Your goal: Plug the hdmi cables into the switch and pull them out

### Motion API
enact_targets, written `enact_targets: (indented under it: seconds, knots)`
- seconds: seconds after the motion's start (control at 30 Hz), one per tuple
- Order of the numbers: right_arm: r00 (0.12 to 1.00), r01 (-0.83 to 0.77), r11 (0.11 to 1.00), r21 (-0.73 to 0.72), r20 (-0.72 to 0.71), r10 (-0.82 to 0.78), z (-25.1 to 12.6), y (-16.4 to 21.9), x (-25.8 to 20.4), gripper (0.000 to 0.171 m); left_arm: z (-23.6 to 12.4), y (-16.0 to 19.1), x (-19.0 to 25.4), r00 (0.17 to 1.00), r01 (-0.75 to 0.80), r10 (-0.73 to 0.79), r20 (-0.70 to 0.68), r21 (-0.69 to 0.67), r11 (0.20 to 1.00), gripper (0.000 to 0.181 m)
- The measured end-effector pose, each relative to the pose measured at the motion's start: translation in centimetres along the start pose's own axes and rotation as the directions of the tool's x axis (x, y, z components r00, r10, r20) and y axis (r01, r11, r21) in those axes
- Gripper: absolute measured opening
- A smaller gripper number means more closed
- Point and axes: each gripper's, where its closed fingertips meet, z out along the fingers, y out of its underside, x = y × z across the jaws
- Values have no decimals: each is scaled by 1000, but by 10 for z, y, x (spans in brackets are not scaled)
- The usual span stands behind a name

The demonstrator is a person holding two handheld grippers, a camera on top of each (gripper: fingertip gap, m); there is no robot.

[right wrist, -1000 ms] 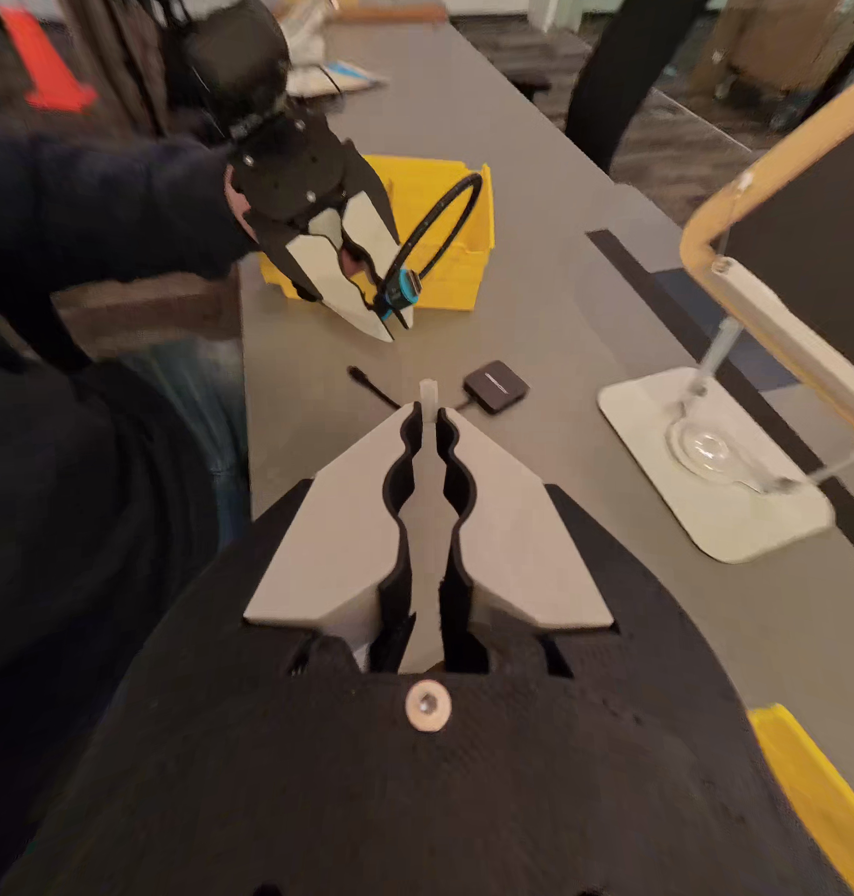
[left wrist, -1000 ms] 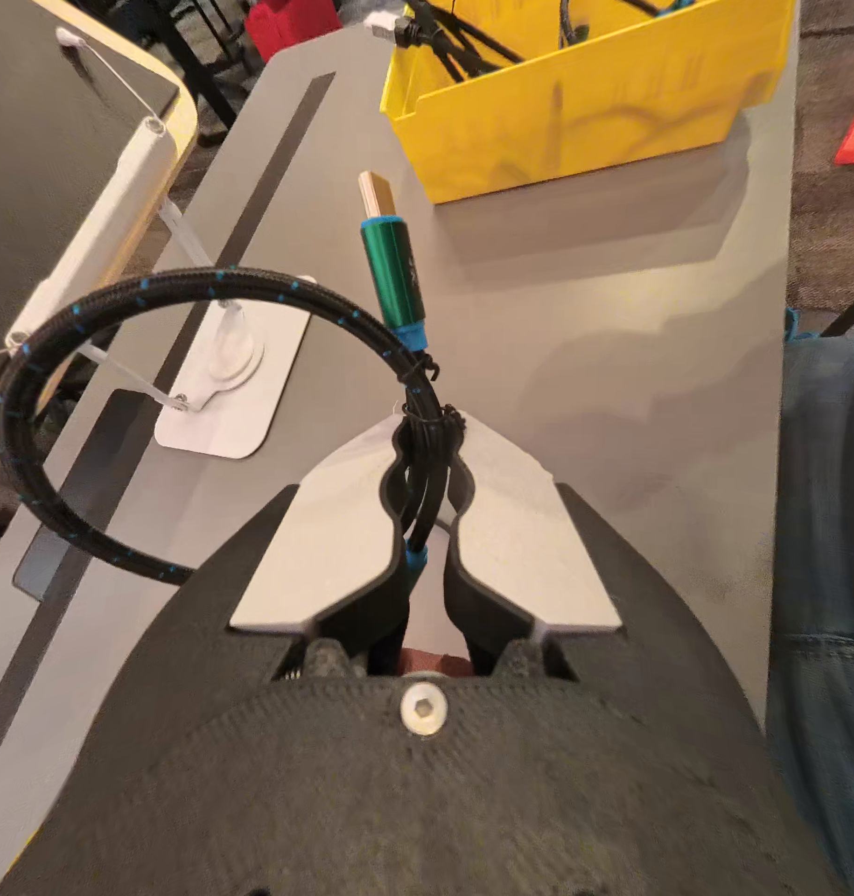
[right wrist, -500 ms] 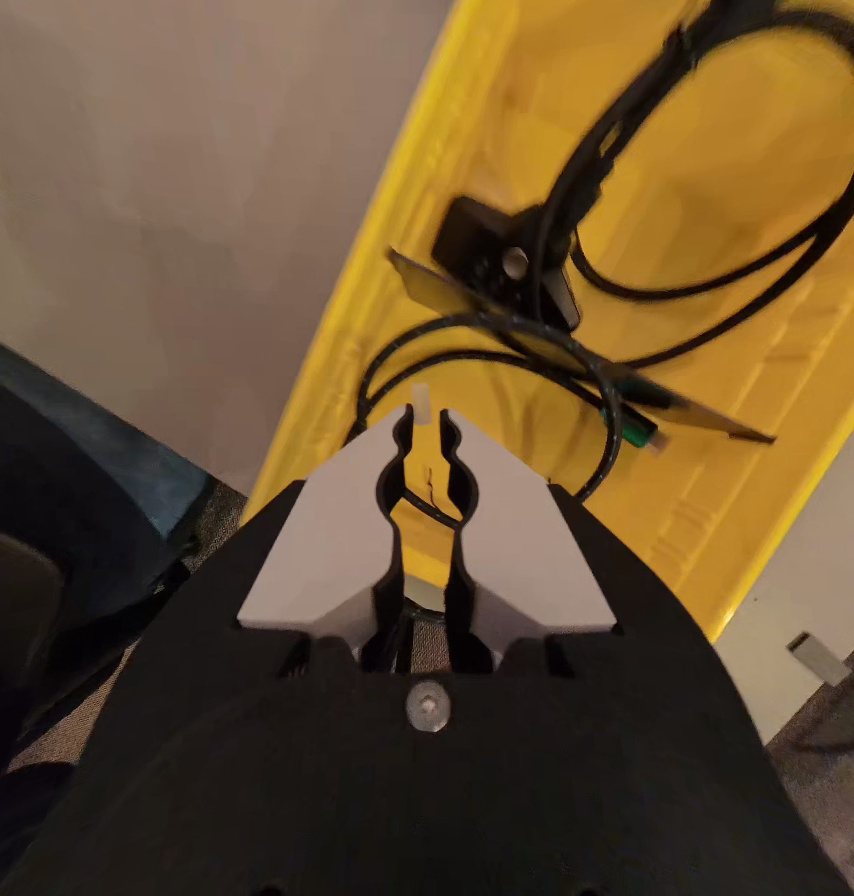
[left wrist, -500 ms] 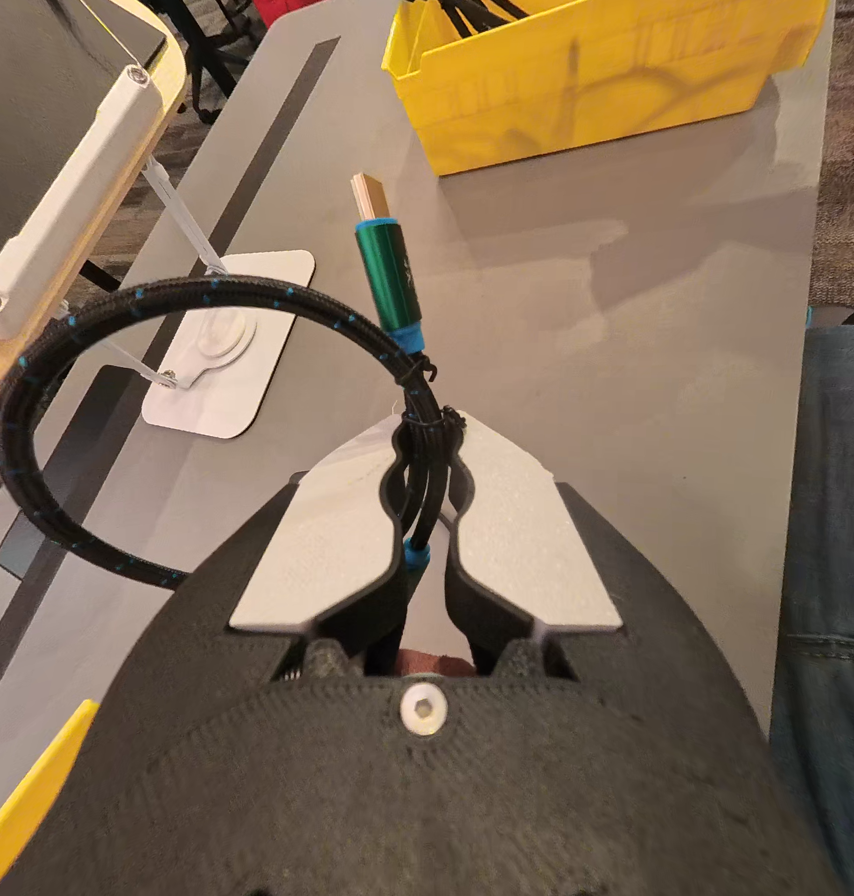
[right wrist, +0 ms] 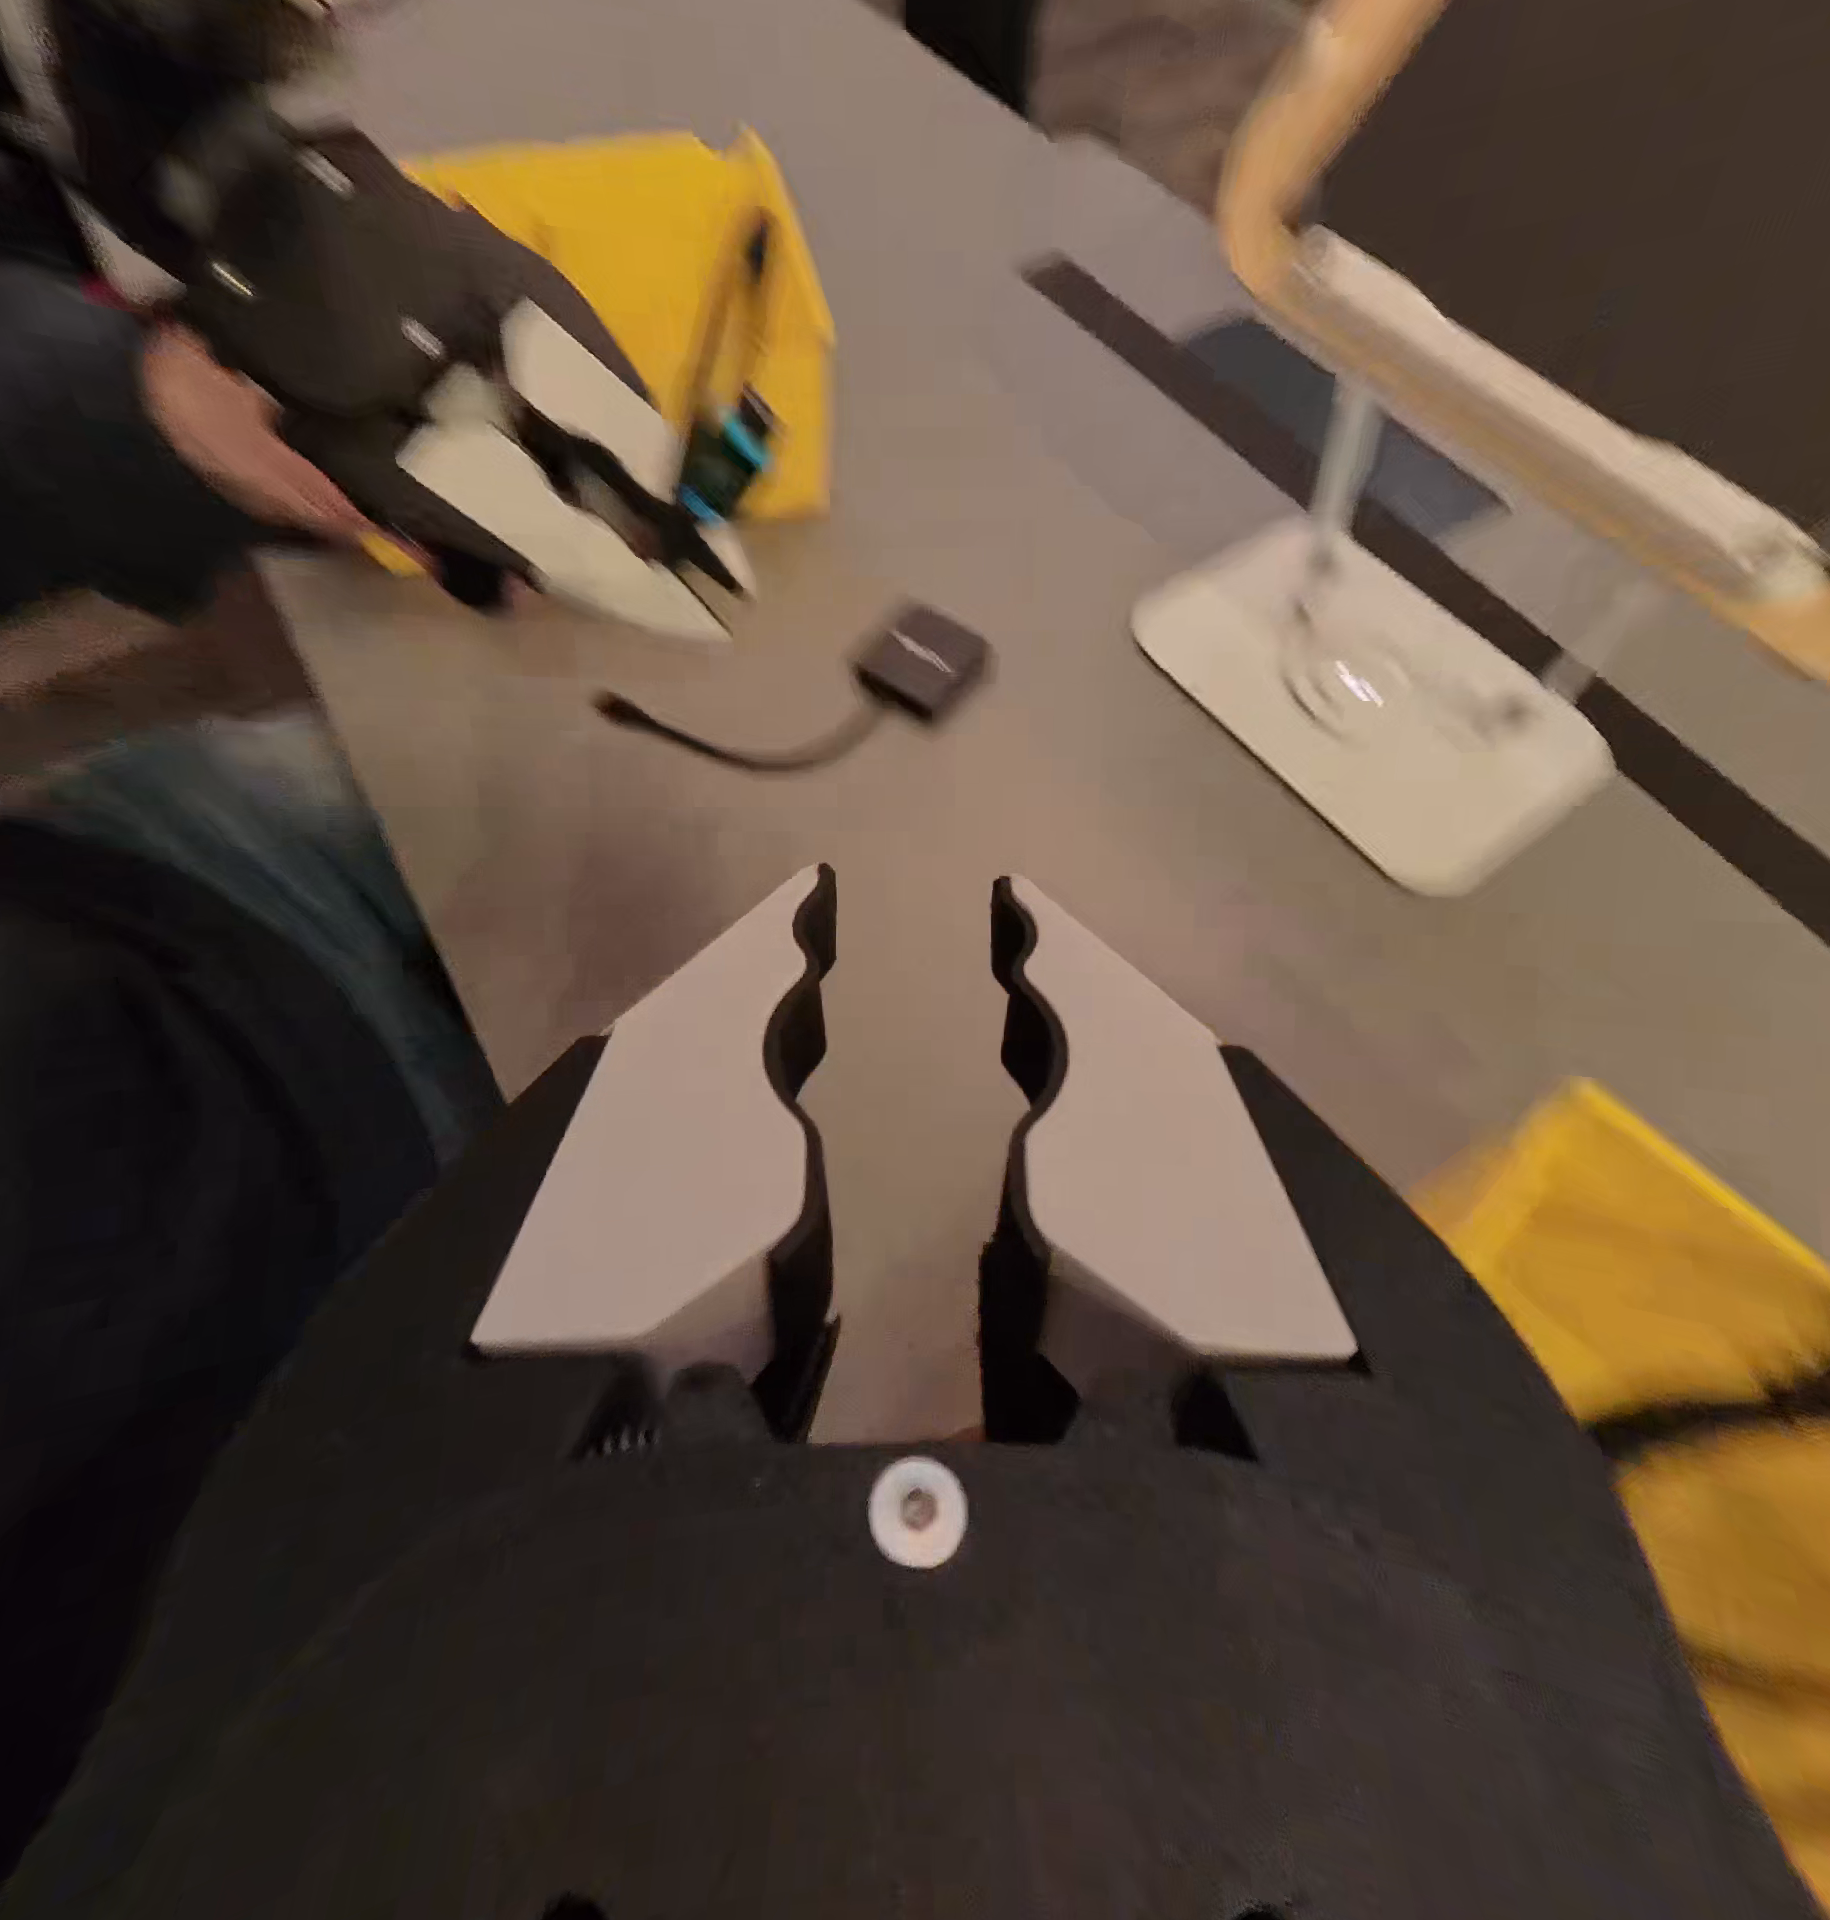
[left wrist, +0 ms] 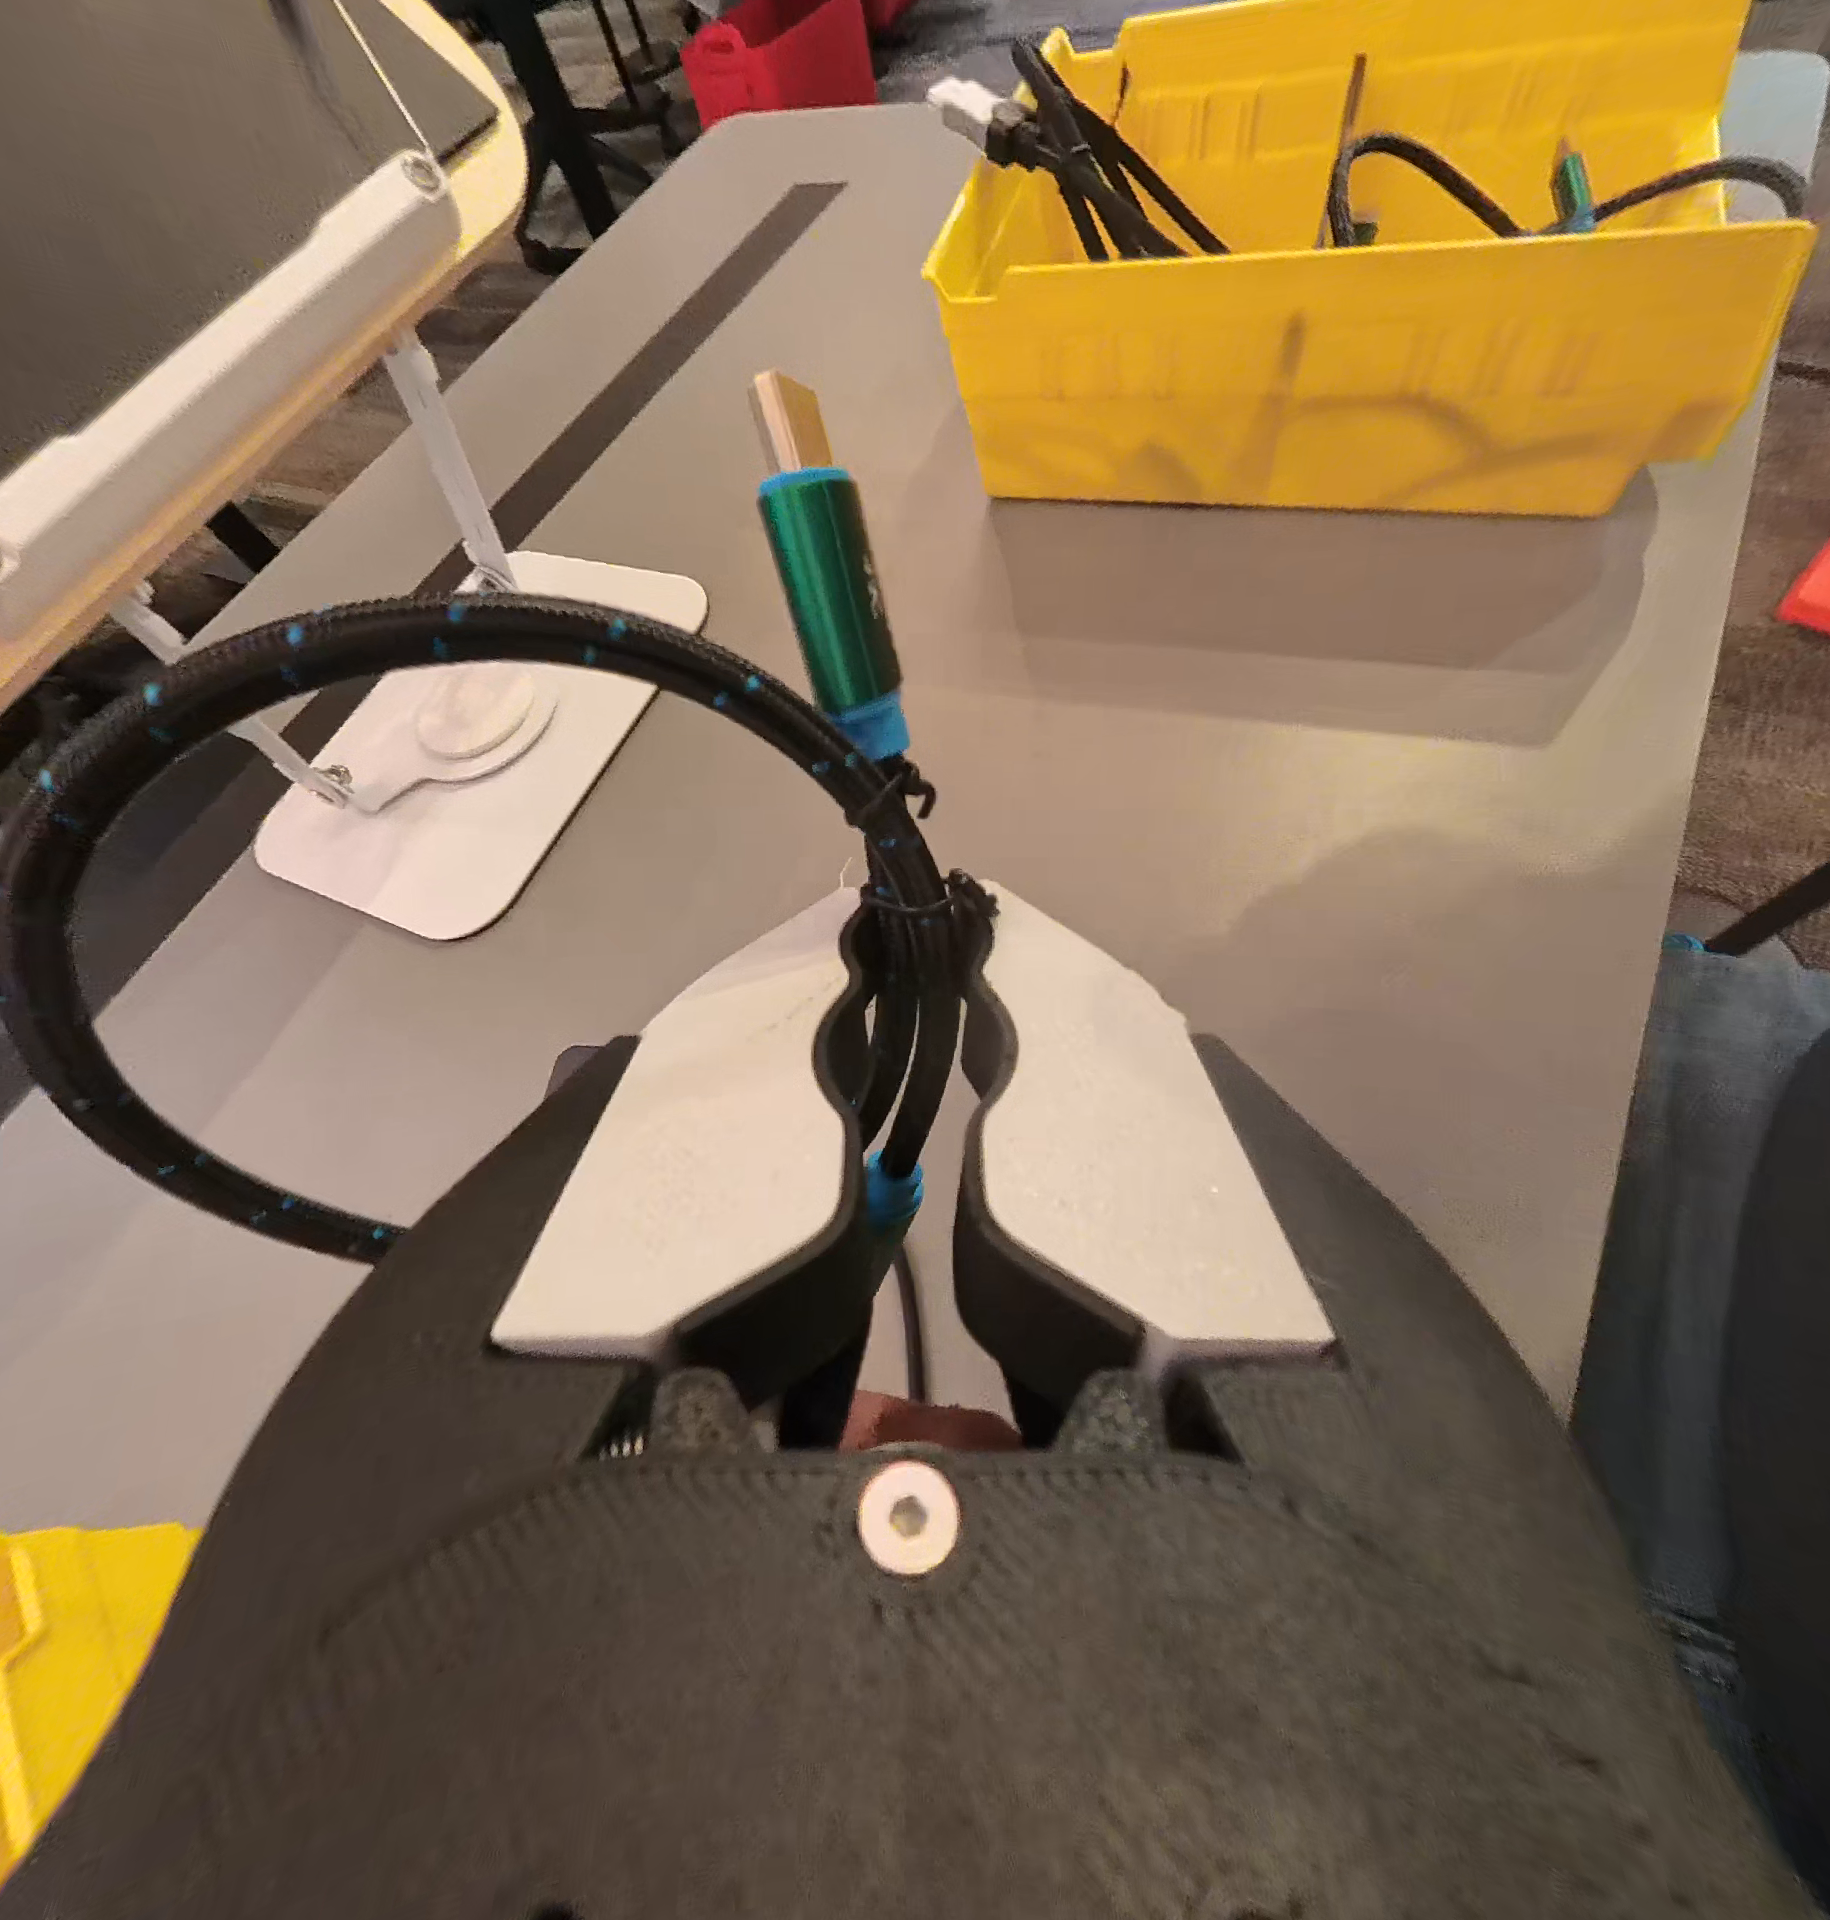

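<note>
- Pointing up and away from the left gripper (left wrist: 916, 914), the hdmi cable (left wrist: 475, 649) is showing its green plug (left wrist: 833, 592) ahead of the fingertips, long axis nearly upright, leaning slightly left; the braided cord is looping out to the left.
- Lying ahead of the right gripper (right wrist: 913, 883), the switch (right wrist: 923, 646) is resting flat on the grey table (right wrist: 1046, 582), its short lead trailing left.
- A yellow bin (left wrist: 1410, 343) is sitting beyond the plug; a white stand (left wrist: 475, 769) is standing ahead to the left.
- The left gripper is clamping the bundled cord; the right gripper is gaping apart, holding nothing.
</note>
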Motion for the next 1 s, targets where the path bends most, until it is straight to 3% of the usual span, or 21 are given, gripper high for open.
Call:
enact_targets:
  seconds: [0.1, 0.23, 0.37, 0.53, 0.73, 1.0]
  knots:
    - [993, 6, 984, 176, 118, -27, 39, -40, -41, 21, -5, -10, -2, 998, -26, 24, 61, 35, 999, 12]
    - [974, -83, 978, 191, 225, 39, 81, -44, -58, 26, -12, -25, -1, 992, -66, 52, 119, 117, 991, 12]
    - [973, -117, 966, 229, 220, 65, 98, -44, -62, 30, -17, -35, -3, 980, -116, 85, 182, 165, 979, 12]
    - [966, -186, 930, 317, 235, 113, 99, -55, -64, 27, -18, -42, 3, 958, -202, 159, 238, 168, 965, 12]
    - [879, -390, 824, 411, 434, 200, 88, -68, -70, 14, -19, -50, 7, 943, -237, 181, 278, 183, 954, 13]
    - [782, -532, 693, 486, 597, 181, 71, -82, -76, 10, -26, -66, 19, 989, -81, 40, 139, 306, 949, 13]
